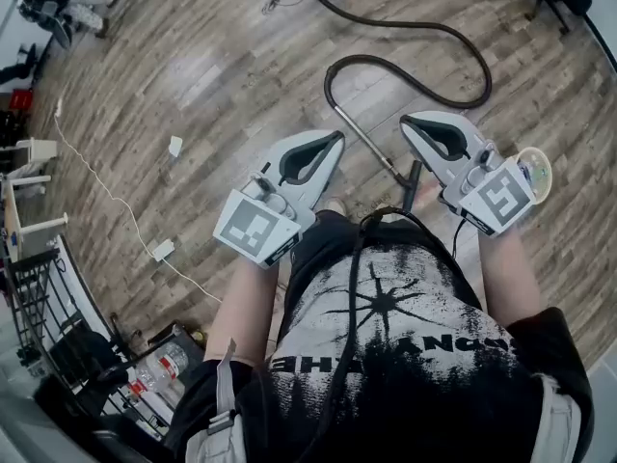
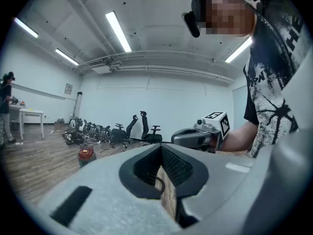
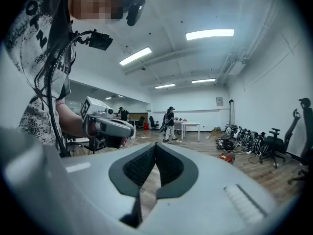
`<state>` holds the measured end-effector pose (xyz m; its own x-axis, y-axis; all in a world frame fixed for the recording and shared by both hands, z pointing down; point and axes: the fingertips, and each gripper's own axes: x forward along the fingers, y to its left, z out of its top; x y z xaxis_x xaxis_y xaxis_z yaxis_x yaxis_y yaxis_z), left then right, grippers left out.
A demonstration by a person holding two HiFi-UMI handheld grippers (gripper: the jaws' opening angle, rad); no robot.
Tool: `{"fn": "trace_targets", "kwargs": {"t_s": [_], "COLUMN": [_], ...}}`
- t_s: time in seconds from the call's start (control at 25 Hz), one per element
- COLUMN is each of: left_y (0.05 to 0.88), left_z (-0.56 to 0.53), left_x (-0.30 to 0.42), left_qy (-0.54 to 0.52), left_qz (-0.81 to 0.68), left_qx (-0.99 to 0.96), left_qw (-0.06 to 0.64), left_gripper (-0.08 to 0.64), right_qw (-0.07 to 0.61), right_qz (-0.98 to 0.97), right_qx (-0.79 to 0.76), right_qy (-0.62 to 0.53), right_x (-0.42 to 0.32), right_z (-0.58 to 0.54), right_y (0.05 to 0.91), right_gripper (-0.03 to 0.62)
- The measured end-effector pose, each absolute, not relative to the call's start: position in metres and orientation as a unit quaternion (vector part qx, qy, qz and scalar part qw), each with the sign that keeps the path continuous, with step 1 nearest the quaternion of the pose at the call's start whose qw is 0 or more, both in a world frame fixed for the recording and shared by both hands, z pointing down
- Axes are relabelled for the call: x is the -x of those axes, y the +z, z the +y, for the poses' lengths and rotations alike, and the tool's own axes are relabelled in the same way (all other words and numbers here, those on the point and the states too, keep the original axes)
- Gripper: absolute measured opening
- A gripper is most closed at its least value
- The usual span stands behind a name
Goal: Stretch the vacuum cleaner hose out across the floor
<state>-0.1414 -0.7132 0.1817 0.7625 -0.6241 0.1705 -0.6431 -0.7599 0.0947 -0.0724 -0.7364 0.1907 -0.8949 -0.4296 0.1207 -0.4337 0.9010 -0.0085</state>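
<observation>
Text check | your shirt (image 1: 424, 345), just behind the right gripper (image 1: 405, 122): white letters, only "HE" readable | elsewhere: nothing legible

surface: wooden floor (image 1: 222, 75) | on it: looped black hose (image 1: 424, 24), white cable (image 1: 106, 189)

**Head camera above, two jaw cameras looking level**

The head view looks steeply down from the person's head. From some way off it takes in the left gripper (image 1: 335, 138), the right gripper (image 1: 405, 122) and the wooden floor (image 1: 212, 75) beyond their tips. The left gripper view sits just behind that gripper's jaws and faces nearly level along them, so they fill its lower half at close range. Far beyond their tips stand office chairs (image 2: 142, 129). The right gripper view is set the same way on its own gripper. Each gripper view catches the other gripper at its inner side, and both share the chairs and the floor ahead of the tips
</observation>
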Motion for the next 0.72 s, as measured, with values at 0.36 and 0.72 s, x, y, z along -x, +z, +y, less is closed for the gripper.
{"fn": "trace_targets", "kwargs": {"t_s": [0.36,0.72], "left_y": [0.194,0.224], "left_z": [-0.739,-0.805], "left_x": [0.127,0.16], "left_qy": [0.054,0.08], "left_qz": [-0.32,-0.239], "left_qx": [-0.943,-0.962], "left_qw": [0.074,0.103], "left_gripper": [0.0,0.0], "right_qw": [0.079,0.105], "right_qz": [-0.97,-0.947], "right_qx": [-0.225,-0.291], "right_qy": [0.046,0.087], "right_x": [0.07,0.104], "right_z": [-0.755,-0.812], "right_y": [0.228,0.271], "right_gripper": [0.005,0.005]}}
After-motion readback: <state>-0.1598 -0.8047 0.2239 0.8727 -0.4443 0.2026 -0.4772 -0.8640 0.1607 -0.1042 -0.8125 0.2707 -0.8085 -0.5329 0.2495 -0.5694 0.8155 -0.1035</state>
